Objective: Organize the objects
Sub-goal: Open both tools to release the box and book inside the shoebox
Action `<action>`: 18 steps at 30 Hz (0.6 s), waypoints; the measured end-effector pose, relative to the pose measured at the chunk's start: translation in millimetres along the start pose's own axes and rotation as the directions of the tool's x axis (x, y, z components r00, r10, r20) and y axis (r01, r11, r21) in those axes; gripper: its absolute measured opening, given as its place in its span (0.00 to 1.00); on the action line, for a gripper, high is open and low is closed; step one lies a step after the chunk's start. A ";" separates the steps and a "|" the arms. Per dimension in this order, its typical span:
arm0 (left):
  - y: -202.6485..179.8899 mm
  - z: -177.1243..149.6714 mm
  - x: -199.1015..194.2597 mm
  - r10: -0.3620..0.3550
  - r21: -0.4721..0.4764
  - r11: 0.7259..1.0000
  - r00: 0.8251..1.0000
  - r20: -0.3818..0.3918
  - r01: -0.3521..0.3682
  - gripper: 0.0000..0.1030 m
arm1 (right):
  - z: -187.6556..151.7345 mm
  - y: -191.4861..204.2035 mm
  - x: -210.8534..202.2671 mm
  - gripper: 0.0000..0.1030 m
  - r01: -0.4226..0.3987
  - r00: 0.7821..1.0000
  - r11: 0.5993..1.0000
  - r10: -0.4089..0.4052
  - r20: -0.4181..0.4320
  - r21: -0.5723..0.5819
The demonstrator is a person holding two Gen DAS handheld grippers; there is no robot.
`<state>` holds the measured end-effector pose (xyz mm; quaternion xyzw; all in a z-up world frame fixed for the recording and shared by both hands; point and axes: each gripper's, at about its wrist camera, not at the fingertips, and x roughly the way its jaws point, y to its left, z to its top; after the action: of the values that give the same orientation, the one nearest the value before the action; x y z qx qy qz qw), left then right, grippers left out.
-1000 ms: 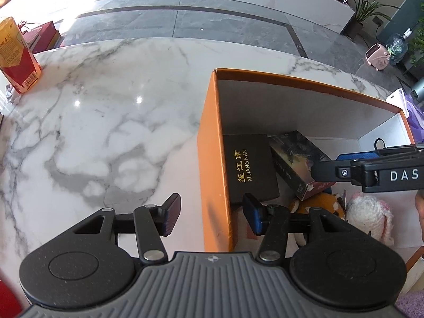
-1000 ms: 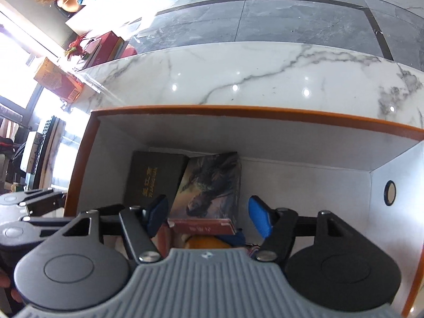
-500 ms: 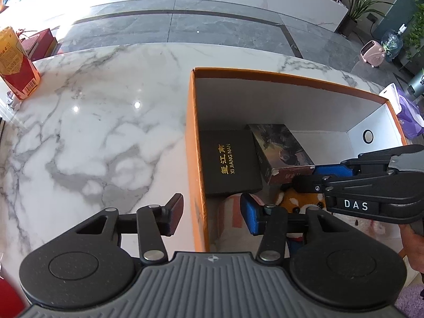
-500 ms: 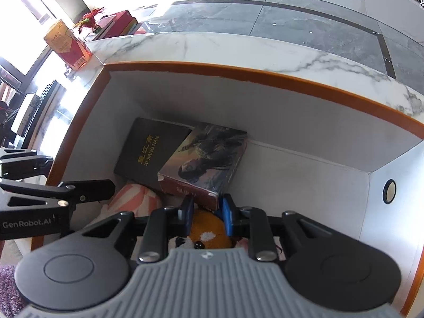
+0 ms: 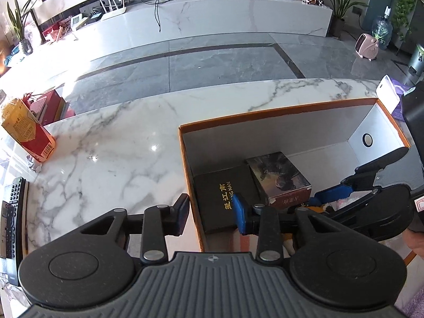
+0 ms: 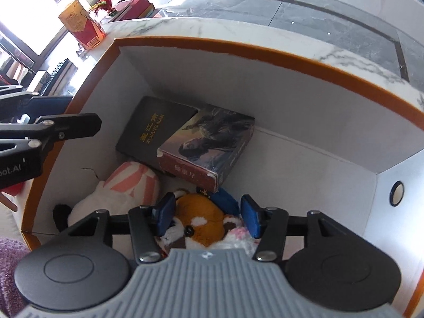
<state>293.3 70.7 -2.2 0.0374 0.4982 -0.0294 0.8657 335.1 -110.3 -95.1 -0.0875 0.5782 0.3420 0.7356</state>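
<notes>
An orange box (image 5: pixel 191 175) with white inner walls stands on the marble table (image 5: pixel 111 159). It holds a black book (image 6: pixel 151 132), an illustrated book (image 6: pixel 209 143), a pink-striped white plush (image 6: pixel 127 185) and a red panda plush (image 6: pixel 201 217). My left gripper (image 5: pixel 212 212) straddles the box's left wall with narrowed jaws. One finger is outside and one is inside, and a gap shows on the inner side. My right gripper (image 6: pixel 208 214) hangs low in the box. Its jaws are opening, with the red panda plush's head between them.
A red and yellow carton (image 5: pixel 26 132) stands at the table's far left. A remote control (image 5: pixel 12 217) lies by the left edge. A purple tissue box (image 5: pixel 392 98) sits beyond the box's right end. Purple fabric (image 6: pixel 10 265) shows at the near left.
The left jaws have narrowed around the box wall and that hand has risen and tilted up. The right jaws closed almost fully, then widened again, lower over the red panda plush.
</notes>
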 end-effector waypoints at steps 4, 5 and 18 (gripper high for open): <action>-2.2 -3.0 1.7 0.007 0.008 1.000 1.000 -0.001 -0.007 0.39 | -2.5 -1.9 0.0 0.45 -0.041 0.999 0.999 0.041 -0.012 -0.003; -2.6 -2.7 1.9 0.007 0.009 1.000 1.000 -0.003 -0.007 0.39 | -3.6 0.0 -2.9 0.43 -0.038 0.999 0.999 0.038 -0.012 -0.017; 3.2 -7.1 -8.2 -0.021 -0.040 0.999 1.000 0.020 0.022 0.39 | -4.9 15.0 -10.8 0.45 -0.038 0.999 0.997 0.038 -0.008 -0.069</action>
<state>283.4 74.7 1.5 0.0143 0.4906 -0.0291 0.8708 321.1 -105.8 -82.9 -0.1028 0.5700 0.3754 0.7236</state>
